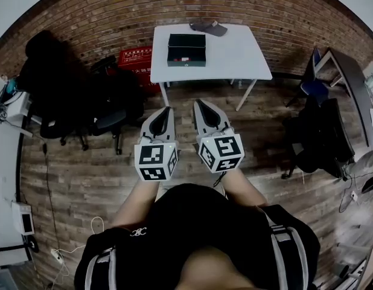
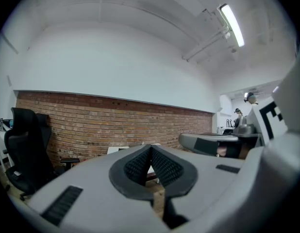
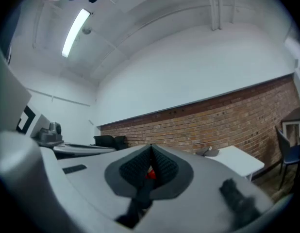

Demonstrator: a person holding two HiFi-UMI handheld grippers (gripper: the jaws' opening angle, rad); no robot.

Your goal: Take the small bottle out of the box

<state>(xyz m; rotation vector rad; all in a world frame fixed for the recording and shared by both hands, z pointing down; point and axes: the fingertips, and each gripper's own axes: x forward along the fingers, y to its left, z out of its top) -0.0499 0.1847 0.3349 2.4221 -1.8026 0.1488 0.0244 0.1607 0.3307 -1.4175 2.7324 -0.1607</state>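
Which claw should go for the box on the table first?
Right, but only just. The right claw sits slightly nearer the box on the white table than the left claw. Both are shut and well short of the table.

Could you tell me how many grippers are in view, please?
2. The grey left gripper and the grey right gripper are held side by side over the wooden floor, short of the white table. None seems hidden.

- red object [image 1: 136, 59] beside white table [image 1: 235, 59]: white print, too small to read
- left gripper [image 1: 168, 109], right gripper [image 1: 197, 101] cubes: square marker patterns only, no letters
- nothing else legible
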